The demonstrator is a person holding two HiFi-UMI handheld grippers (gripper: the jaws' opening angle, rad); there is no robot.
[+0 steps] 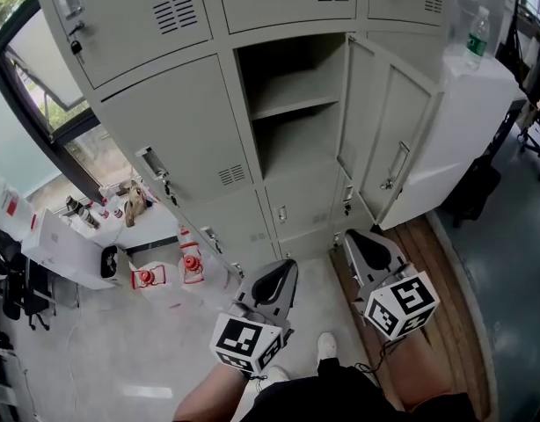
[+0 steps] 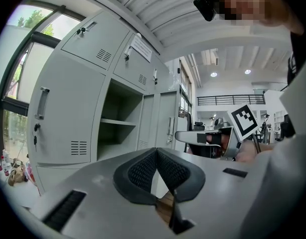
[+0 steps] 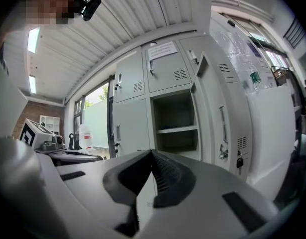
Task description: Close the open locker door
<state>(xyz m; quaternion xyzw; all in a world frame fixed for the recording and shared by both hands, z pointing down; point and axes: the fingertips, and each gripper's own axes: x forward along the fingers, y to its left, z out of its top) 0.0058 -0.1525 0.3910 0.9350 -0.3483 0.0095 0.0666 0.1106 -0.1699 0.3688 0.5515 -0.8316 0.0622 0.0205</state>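
Two grippers, and both have their jaws pressed together with nothing between them. The left gripper sits at six o'clock and the right gripper just off it at five, both aimed at the lockers.

One locker door stands open, up at one o'clock. It is hinged on its right side and swung out roughly square to the cabinet front, so its inner face shows. Its compartment gapes at twelve, with one shelf across it and nothing on it that I can see. Every other door in sight is flush.

That door looks like thin sheet steel: light, stiff and smooth, so it should swing freely. It will likely clang if shoved hard. I can't see its handle from here.

The best spot looks like the free edge, which points back toward the grippers. The right one is nearer, so I'd go behind that edge with closed jaws and press the outer face round toward eleven o'clock.

Off at two o'clock, one plastic bottle stands on a white cabinet, well clear of the swing.
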